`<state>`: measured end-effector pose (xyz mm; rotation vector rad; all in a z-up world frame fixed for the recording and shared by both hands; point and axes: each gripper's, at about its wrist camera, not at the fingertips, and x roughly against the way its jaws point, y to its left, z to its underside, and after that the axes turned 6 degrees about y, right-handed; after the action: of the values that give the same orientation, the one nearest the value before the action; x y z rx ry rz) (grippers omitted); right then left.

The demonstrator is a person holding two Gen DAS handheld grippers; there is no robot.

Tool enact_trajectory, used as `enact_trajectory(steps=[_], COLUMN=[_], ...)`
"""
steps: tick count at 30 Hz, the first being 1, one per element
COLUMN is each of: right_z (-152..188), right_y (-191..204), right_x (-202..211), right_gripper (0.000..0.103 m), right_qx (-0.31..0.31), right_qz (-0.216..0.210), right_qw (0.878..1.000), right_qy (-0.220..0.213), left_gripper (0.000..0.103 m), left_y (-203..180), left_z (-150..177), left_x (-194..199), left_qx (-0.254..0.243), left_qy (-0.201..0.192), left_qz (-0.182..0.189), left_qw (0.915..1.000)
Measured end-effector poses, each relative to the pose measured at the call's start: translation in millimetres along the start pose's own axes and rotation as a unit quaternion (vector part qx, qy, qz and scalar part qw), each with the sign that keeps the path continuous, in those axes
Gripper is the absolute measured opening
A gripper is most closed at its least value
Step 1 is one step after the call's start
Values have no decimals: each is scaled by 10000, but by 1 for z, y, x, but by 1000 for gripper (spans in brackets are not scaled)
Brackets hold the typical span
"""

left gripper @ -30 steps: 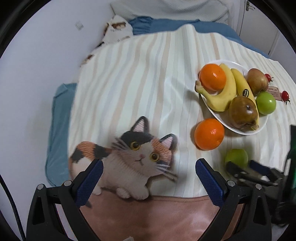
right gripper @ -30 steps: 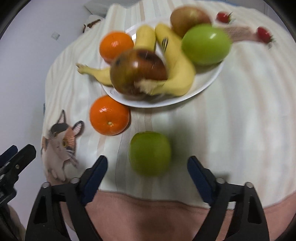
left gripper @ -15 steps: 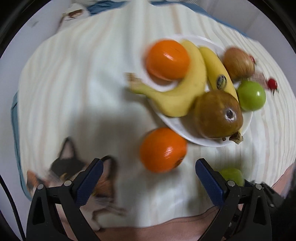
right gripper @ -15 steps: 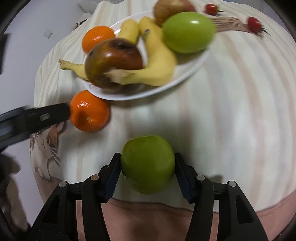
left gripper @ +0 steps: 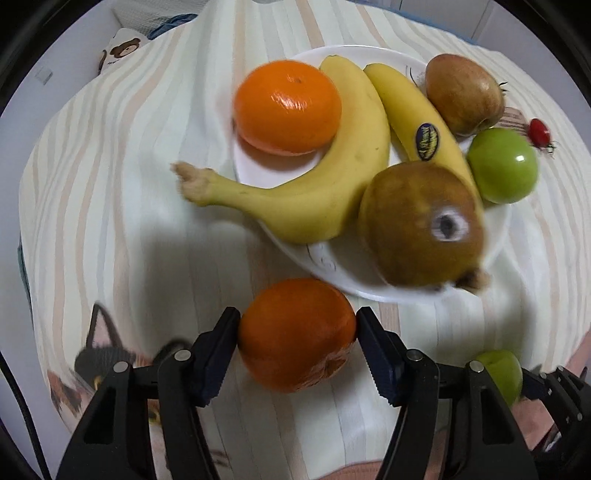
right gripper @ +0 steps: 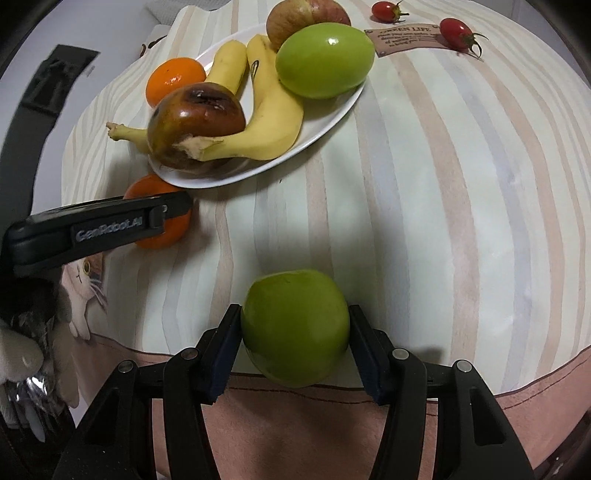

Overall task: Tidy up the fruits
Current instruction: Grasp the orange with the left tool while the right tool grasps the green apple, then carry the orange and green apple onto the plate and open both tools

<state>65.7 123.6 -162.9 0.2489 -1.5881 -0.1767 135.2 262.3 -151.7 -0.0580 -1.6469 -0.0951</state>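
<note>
Left tongs (left gripper: 297, 326): my jaws have just been closing and now press on both sides of the loose orange (left gripper: 297, 338), which sits on the striped cloth (left gripper: 129, 184); I point almost straight down at it
Right tongs (right gripper: 295, 325): closed about halfway on the loose green apple (right gripper: 295, 326), a pad against each flank; the apple rests near the cloth's pink border (right gripper: 295, 424)
Beside my left tongs: off to their right, low in the left view, I see the same green apple (left gripper: 500, 371) in the other tongs
Beside my right tongs: off to their left, the left tool's black finger (right gripper: 99, 229) lies across the orange (right gripper: 162, 236), with the printed cat (right gripper: 86, 280) just below it
Just past the left tongs: the white plate (left gripper: 496, 236), its near rim close beyond the held orange
On the plate, nearest: a brown fruit (left gripper: 421, 225) resting against two bananas (left gripper: 332, 177)
On the plate, further: a second orange (left gripper: 288, 107) at the left, a green apple (left gripper: 502, 166) at the right rim, a reddish apple (left gripper: 463, 94) behind
Farthest from my right tongs: two cherry tomatoes (right gripper: 458, 31) and a sewn label (right gripper: 406, 37) on the cloth beyond the plate
</note>
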Motion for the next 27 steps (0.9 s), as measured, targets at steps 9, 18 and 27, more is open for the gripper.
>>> enact_trajectory(steps=[9, 18, 27], right_z=[16, 27, 18], right_y=[12, 16, 10], right_x=[-1, -21, -28], right_gripper=[59, 59, 59], right_qx=[423, 601, 544], right_qz=[-104, 20, 82], right_qw=[9974, 9950, 9952], right_qy=[580, 800, 808], left_gripper=[62, 64, 62], left_y=[0, 4, -15], left_z=[96, 111, 111], left_x=[25, -4, -30], left_qx=[271, 417, 277], left_qy=[347, 664, 712], left_qz=[313, 425, 201], left_qw=[9985, 9960, 9969])
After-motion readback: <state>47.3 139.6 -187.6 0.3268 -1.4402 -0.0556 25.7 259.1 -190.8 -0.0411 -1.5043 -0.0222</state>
